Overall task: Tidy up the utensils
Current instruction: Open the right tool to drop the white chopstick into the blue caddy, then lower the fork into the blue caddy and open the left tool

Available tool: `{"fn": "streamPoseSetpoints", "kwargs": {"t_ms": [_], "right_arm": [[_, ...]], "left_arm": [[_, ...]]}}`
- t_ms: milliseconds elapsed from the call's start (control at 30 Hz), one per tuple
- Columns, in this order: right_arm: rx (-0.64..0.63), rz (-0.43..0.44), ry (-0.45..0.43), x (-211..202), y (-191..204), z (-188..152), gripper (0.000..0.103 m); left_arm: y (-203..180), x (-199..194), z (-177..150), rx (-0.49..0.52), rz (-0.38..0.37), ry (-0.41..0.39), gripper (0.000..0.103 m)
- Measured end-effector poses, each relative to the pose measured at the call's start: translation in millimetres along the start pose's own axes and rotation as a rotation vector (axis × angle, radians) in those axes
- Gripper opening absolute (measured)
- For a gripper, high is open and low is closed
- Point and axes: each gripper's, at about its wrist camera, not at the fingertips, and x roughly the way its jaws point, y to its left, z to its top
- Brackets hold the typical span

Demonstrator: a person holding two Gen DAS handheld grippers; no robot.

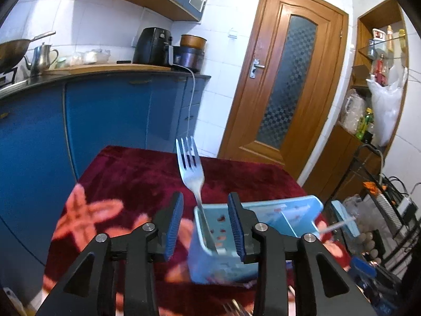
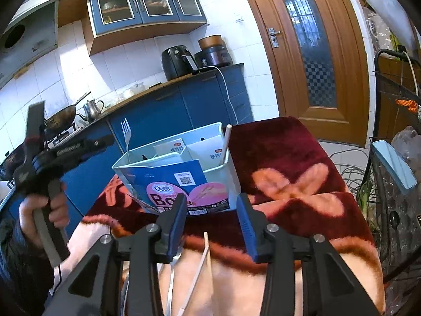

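Observation:
A light blue utensil holder (image 1: pixel 226 260) (image 2: pixel 173 168) with compartments stands on the red floral cloth. A silver fork (image 1: pixel 190 168) (image 2: pixel 126 134) stands tines up in its left compartment. A white chopstick (image 2: pixel 225 144) (image 1: pixel 336 226) leans in the right compartment. My left gripper (image 1: pixel 206 226) is open, its blue pads either side of the fork's handle, apart from it. My right gripper (image 2: pixel 213 221) is open and empty, in front of the holder. A fork (image 2: pixel 173 271) and white chopsticks (image 2: pixel 204 263) lie on the cloth below it.
The table's red cloth (image 1: pixel 126 179) ends at blue cabinets (image 1: pixel 105 115) on the left. A wire rack (image 2: pixel 394 184) with a blue lid stands at the right. A wooden door (image 1: pixel 284 79) is behind. The person's hand holds the left gripper's handle (image 2: pixel 44 205).

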Motion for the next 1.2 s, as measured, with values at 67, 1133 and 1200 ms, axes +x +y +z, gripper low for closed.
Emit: {"fn": "streamPoseSetpoints", "kwargs": {"t_ms": [67, 1133, 1200], "right_arm": [[-0.007, 0.000, 0.005, 1.4, -0.7, -0.5, 0.044], [-0.021, 0.003, 0.037, 13.0, 1.7, -5.9, 0.046], [-0.022, 0.005, 0.038, 12.9, 2.7, -6.0, 0.046]], "left_arm": [[2.9, 10.7, 7.4, 0.000, 0.017, 0.005, 0.039], [30.7, 39.0, 25.4, -0.125, -0.220, -0.016, 0.017], [38.9, 40.2, 25.9, -0.160, -0.215, -0.023, 0.012]]}}
